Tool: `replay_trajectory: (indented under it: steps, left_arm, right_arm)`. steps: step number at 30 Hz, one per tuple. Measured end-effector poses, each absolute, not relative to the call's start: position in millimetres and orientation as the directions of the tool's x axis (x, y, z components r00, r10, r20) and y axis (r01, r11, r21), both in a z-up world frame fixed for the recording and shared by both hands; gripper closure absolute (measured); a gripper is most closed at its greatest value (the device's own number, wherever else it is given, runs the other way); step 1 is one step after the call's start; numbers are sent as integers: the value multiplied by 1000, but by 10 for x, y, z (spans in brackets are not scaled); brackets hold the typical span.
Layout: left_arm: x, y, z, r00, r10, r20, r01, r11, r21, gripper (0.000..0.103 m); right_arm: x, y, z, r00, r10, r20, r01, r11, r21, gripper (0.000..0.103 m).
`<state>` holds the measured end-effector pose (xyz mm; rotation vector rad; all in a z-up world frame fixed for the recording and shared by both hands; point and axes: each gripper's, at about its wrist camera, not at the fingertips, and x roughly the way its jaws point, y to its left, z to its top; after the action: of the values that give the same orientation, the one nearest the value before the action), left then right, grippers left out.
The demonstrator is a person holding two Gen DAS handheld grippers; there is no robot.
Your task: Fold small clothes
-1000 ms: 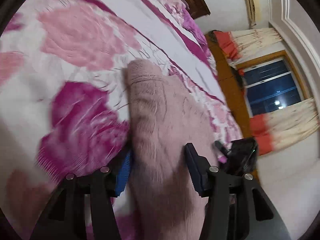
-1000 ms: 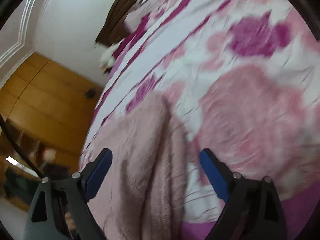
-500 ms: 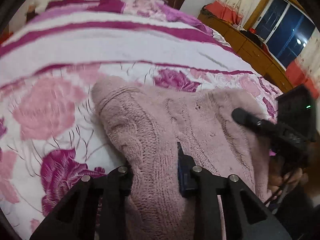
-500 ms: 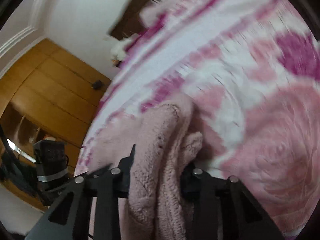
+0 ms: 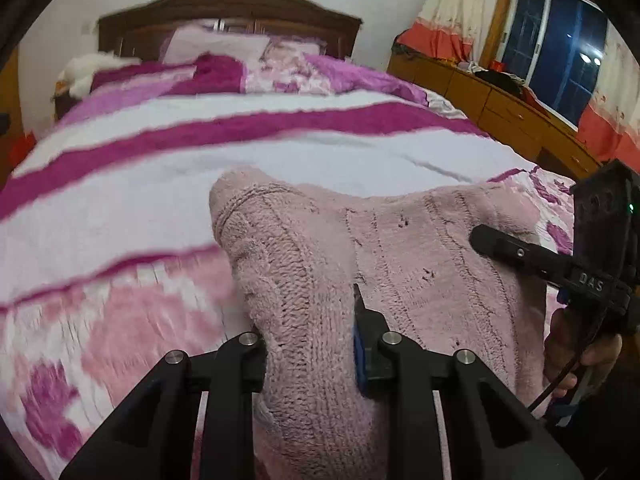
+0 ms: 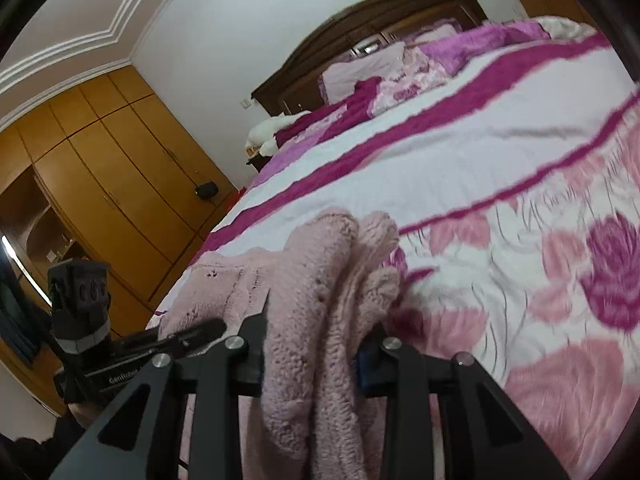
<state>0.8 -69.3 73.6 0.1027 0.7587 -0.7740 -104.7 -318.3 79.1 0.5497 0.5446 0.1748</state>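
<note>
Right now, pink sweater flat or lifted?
Lifted: pink sweater hangs between left hand-held gripper and right hand-held gripper, both clamped on it.

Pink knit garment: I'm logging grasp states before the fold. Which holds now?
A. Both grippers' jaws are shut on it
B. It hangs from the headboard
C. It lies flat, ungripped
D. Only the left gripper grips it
A: the pink knit garment is pinched in the left gripper and bunched in the right gripper, above the bedspread.
</note>
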Motion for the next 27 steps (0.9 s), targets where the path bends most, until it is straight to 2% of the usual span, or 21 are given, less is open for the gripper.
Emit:
replay_trajectory:
  steps: [2, 7, 14, 19, 24, 27]
  left_arm:
    - [110, -663, 742, 491, -607, -625, 665, 724, -181, 102]
    - [344, -676, 711, 510, -591, -625, 670, 728, -142, 102]
    - [715, -722, 880, 546, -582, -603, 682, 726, -83, 102]
    - [1049, -843, 923, 572, -575, -585, 686, 726, -43, 102]
    - [1423, -852, 806, 588, -600, -543, 663, 742, -102, 102]
    - [1739, -816, 683, 549, -618, -563, 644, 742, -188, 102]
  right_arm:
    - [-909, -3234, 749, 845, 283, -454, 7, 844, 537, 72]
    - [-501, -3352, 632, 827, 289, -483, 53, 814, 578, 72]
    - [-120, -3228, 972, 844, 260, -470, -14, 885, 464, 72]
    - [321, -3377, 994, 833, 260, -487, 1, 881, 473, 72]
    - [702, -3414, 1030, 838, 226, -496, -5, 913, 407, 72]
    - [890, -3449, 1002, 833, 230, -503, -5, 912, 409, 72]
